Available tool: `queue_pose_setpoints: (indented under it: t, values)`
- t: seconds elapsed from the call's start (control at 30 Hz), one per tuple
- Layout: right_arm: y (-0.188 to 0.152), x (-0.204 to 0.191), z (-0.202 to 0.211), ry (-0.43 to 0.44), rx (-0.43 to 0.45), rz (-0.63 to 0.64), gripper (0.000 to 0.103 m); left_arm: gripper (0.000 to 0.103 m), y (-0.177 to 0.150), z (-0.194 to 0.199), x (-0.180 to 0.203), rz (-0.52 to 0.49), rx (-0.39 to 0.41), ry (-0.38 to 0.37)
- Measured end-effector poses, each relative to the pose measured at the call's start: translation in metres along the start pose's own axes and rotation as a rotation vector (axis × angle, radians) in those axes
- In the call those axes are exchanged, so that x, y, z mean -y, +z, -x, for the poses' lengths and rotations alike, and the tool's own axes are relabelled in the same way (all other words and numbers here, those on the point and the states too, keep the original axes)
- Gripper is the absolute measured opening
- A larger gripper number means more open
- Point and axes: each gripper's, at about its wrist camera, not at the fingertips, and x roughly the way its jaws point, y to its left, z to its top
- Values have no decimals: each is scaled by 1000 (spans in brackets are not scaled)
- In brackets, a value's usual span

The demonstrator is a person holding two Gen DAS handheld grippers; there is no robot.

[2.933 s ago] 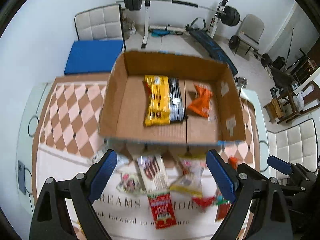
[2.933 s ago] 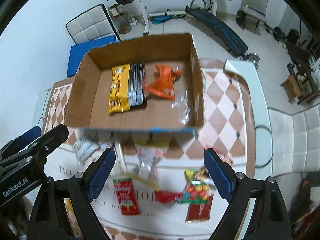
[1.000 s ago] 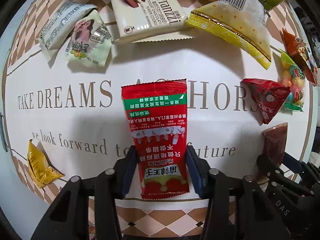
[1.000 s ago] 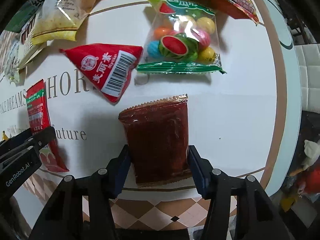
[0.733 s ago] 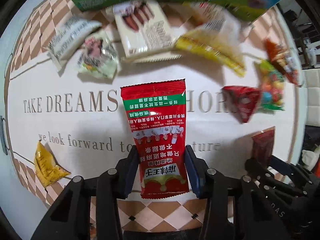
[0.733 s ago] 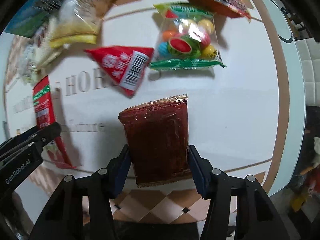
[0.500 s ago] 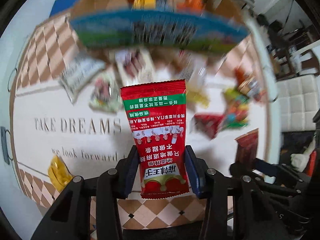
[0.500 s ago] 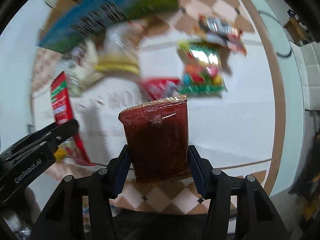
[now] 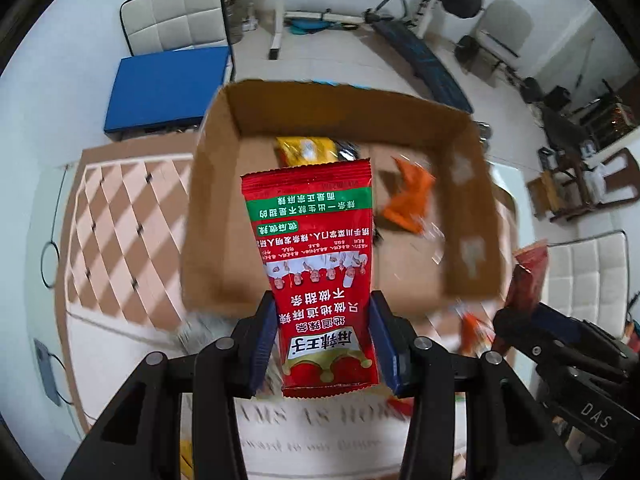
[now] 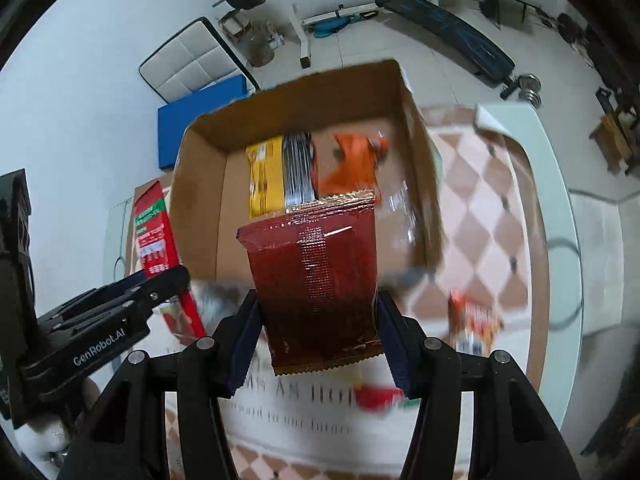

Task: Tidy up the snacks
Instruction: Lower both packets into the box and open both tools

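Observation:
My left gripper (image 9: 322, 344) is shut on a red snack packet (image 9: 316, 264) with green band and white print, held up in front of the open cardboard box (image 9: 216, 216). My right gripper (image 10: 318, 338) is shut on a dark red foil packet (image 10: 316, 280), also raised before the box (image 10: 200, 216). Inside the box lie a yellow packet (image 10: 264, 178), a black-striped packet (image 10: 298, 172) and an orange packet (image 10: 354, 160). The left gripper with its red packet (image 10: 156, 232) shows at the left of the right wrist view. The right gripper's packet (image 9: 526, 280) shows at the right of the left wrist view.
Loose snack packets (image 10: 472, 324) lie blurred on the white table mat (image 10: 304, 408) below the box. The table has a checkered cloth (image 9: 112, 220). Behind are a blue mat (image 9: 164, 84), a white chair (image 9: 172, 20) and a weight bench (image 10: 448, 28).
Both grippers closed on their packets on the table, lifted them and swung up toward the box. The view now faces the box instead of the tabletop.

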Motion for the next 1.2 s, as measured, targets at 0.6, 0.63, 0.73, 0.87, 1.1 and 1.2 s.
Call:
queue_pose_setpoints:
  t: [0.6,0.63,0.73,0.87,1.1,1.2]
  values:
    - [65,11,-142,-103,-241,-14,59,44,51,-125,-22,15,-305,35]
    - [65,13,-144,-106,-247,-18,59,44,50,-127,-21,11,-310,36]
    - [66,18,-151,-109,-260,-21,59,45,47,-129,-17,3,-317,49]
    - [67,21,-161,-108,-326,-23,70,46,47,-131,-19,21,-331,40]
    - [64,16,-160,-152,-330,30,90,83,42,-115,-21,29,-291,79]
    - [64,16,-154,-148,-317,29,90,84,38,-106,-23,40,-274,70]
